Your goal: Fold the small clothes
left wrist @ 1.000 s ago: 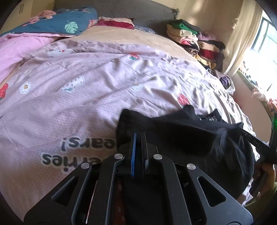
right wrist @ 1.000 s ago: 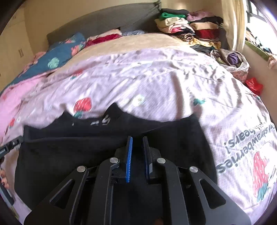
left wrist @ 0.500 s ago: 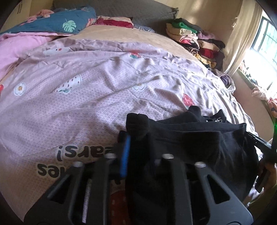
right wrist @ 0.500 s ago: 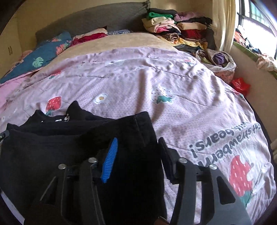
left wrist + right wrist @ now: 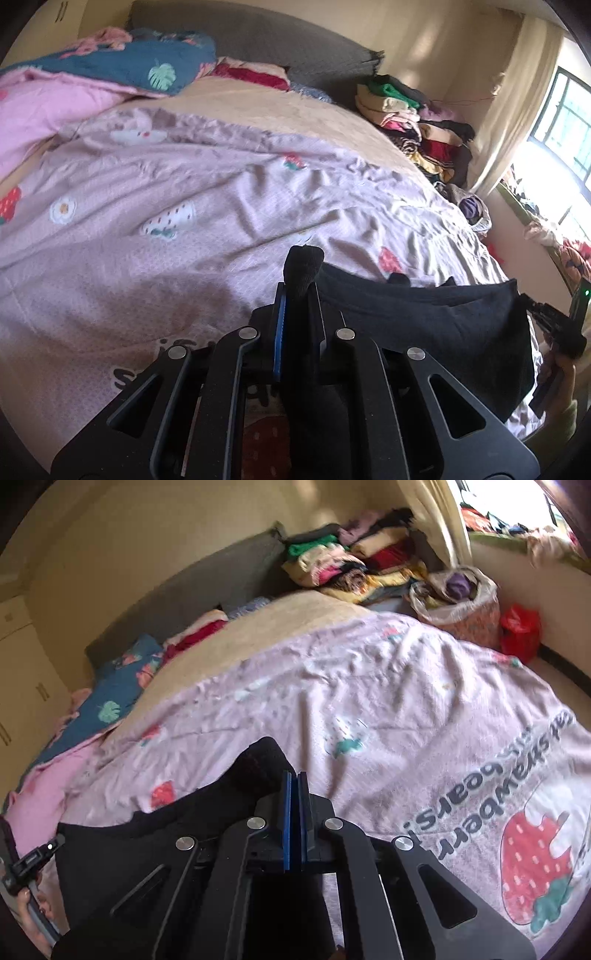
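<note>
Garment (image 5: 424, 325) stretched sideways between grippers.

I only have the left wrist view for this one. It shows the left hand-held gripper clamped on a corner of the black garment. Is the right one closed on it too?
Observer: Yes. In the right wrist view, the blue pads of the right hand-held gripper are pressed together. The black garment is bunched up just left of them.
Operator: What's on the bed to that gripper's right?
Observer: The pink quilt, which has a large strawberry print with dark lettering beside it.
</note>
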Demonstrator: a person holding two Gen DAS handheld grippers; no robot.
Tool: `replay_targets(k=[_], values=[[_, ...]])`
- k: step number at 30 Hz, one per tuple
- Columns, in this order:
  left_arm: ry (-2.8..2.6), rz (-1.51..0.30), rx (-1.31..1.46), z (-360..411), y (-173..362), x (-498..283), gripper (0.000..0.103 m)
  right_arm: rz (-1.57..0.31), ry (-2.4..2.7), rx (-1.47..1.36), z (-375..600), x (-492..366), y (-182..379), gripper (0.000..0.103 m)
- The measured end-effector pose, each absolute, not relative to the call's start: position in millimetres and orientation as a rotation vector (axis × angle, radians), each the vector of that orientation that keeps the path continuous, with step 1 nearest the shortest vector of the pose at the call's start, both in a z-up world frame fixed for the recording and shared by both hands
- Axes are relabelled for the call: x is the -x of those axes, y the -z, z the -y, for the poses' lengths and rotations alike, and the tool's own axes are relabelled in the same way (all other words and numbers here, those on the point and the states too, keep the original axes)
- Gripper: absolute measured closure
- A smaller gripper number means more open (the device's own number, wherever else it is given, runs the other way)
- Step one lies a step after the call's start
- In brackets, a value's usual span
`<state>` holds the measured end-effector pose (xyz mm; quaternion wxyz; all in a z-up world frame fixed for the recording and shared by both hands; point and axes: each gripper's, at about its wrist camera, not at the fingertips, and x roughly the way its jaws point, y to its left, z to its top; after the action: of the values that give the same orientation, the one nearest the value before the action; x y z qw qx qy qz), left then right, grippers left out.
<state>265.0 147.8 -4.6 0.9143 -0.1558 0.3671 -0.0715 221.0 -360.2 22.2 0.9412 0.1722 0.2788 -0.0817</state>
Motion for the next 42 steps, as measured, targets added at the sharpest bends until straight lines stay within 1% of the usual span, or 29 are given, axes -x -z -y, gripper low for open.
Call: replay_targets(k=[4, 7, 8, 10, 11, 12, 14, 17, 20, 21, 22, 23, 25, 26, 28, 31, 37, 42], values=[[0.128, -0.801, 0.319, -147.9, 21.3, -270.3, 0.099, -0.609, 0.201, -0.371, 363.2, -229.4, -7.8, 0.101], [0.128, -0.839, 0.34, -148.6, 31.2, -271.5, 0.095, -0.671, 0.255, -0.33, 359.7, -233.7, 2.6, 0.098], [0.124, -0.844, 0.34, -148.8, 31.4, -271.5, 0.092, -0.686, 0.271, -0.309, 356.0, -233.6, 3.6, 0.095], [0.117, -0.838, 0.334, -148.8, 28.1, -269.5, 0.091, -0.675, 0.294, -0.262, 350.6, -232.3, -0.3, 0.072], [0.114, -0.834, 0.331, -148.4, 26.0, -267.7, 0.086, -0.654, 0.297, -0.223, 343.9, -230.0, -6.2, 0.069], [0.111, -0.832, 0.326, -148.2, 23.9, -266.0, 0.084, -0.639, 0.294, -0.18, 335.1, -228.3, -12.2, 0.065], [0.116, -0.83, 0.322, -145.8, 18.2, -259.8, 0.078, -0.617, 0.265, -0.093, 316.4, -228.5, -21.3, 0.064], [0.14, -0.838, 0.304, -136.8, 13.4, -248.0, 0.076, -0.638, 0.154, 0.0, 282.8, -236.3, -23.0, 0.058], [0.187, -0.861, 0.281, -123.5, 11.0, -230.1, 0.075, -0.704, 0.1, 0.072, 262.2, -252.2, -11.2, 0.057], [0.205, -0.872, 0.27, -118.6, 10.7, -225.9, 0.075, -0.74, 0.089, 0.096, 256.7, -260.5, -4.4, 0.053], [0.218, -0.876, 0.243, -111.0, 9.8, -219.1, 0.075, -0.768, 0.092, 0.105, 253.8, -266.9, -0.2, 0.045], [0.229, -0.878, 0.228, -105.6, 9.6, -215.1, 0.075, -0.81, 0.131, 0.117, 252.8, -275.6, 7.0, 0.044], [0.27, -0.898, 0.221, -92.3, 12.5, -210.7, 0.072, -0.866, 0.162, 0.108, 252.6, -287.5, 16.8, 0.044], [0.293, -0.909, 0.213, -85.1, 15.5, -210.0, 0.072, -0.899, 0.16, 0.1, 252.9, -293.9, 24.2, 0.046], [0.302, -0.931, 0.172, -73.0, 24.9, -210.6, 0.072, -0.913, 0.129, 0.133, 247.4, -296.3, 33.1, 0.096], [0.3, -0.968, 0.163, -66.5, 39.8, -212.2, 0.071, -0.859, 0.118, 0.179, 238.9, -290.7, 29.3, 0.098], [0.295, -0.96, 0.181, -71.1, 37.7, -212.7, 0.069, -0.723, 0.136, 0.087, 254.4, -288.3, -0.3, 0.098], [0.291, -0.964, 0.186, -73.1, 39.3, -215.7, 0.067, -0.79, 0.174, 0.066, 264.6, -302.6, 15.1, 0.096]])
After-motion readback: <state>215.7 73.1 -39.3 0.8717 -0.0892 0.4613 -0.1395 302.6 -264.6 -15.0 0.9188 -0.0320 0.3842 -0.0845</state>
